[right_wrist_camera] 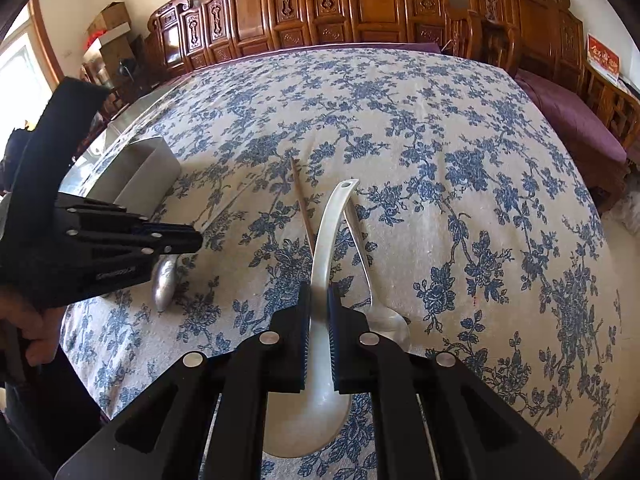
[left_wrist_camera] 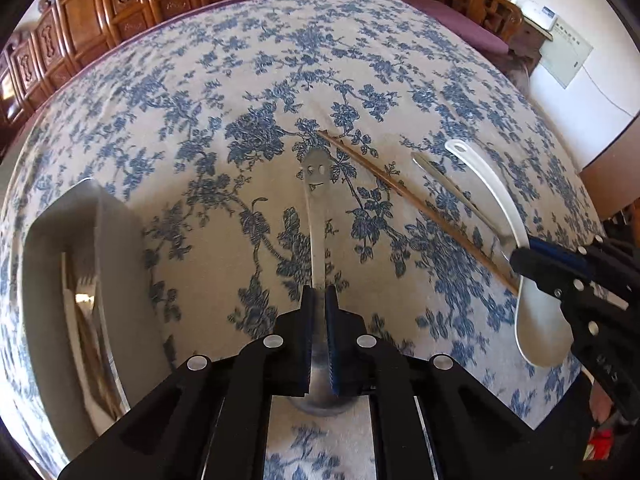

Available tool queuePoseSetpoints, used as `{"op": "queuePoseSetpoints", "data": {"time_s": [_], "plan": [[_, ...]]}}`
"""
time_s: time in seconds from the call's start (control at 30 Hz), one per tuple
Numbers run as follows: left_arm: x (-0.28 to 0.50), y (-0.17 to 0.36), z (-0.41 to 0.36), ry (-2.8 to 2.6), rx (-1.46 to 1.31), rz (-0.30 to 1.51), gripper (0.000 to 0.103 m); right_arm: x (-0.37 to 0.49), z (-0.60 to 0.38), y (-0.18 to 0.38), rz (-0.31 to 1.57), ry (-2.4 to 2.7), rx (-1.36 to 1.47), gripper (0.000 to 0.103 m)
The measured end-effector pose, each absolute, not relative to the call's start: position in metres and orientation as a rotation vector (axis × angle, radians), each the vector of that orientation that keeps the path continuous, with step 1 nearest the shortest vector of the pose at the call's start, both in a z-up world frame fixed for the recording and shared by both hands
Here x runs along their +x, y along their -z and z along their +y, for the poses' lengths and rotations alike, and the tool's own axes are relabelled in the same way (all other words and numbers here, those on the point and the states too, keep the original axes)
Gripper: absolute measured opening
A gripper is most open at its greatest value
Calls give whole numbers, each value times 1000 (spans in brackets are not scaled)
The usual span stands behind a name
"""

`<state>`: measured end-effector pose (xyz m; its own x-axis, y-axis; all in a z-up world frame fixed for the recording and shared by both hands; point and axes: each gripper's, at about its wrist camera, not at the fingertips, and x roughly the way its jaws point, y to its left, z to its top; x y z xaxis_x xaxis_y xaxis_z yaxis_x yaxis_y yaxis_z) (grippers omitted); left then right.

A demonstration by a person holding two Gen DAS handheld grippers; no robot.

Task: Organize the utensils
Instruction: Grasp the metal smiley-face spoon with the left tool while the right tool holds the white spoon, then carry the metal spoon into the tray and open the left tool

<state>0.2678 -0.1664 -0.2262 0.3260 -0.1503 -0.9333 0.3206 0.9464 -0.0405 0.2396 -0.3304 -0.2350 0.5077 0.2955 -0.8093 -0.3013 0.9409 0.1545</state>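
Left claw (left_wrist_camera: 319, 312) clamped on steel spoon (left_wrist_camera: 316, 208), right claw (right_wrist_camera: 319, 312) on white ladle (right_wrist_camera: 326, 236): lift level, clear of chopstick (left_wrist_camera: 400, 188), towards steel bin (left_wrist_camera: 80, 280).

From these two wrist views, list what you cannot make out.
- Left wrist view: the metal spoon's bowl, hidden behind the left tongs.
- Right wrist view: the white ladle's bowl, half covered by the right tongs.
- Left wrist view: the steel container's contents, blurred reflections.
- Both views: the chopstick's near end, behind tongs or ladle.

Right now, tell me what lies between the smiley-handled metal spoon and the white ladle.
A single wooden chopstick lies on the cloth between the metal spoon and the white ladle; the left wrist view shows it best.
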Motion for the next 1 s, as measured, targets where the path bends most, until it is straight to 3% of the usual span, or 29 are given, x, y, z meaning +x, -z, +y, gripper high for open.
{"op": "queuePoseSetpoints", "data": {"time_s": [1.0], "plan": [[197,105,-86,353,75,931,5,201,-269,152,856,-354,0,10]]}}
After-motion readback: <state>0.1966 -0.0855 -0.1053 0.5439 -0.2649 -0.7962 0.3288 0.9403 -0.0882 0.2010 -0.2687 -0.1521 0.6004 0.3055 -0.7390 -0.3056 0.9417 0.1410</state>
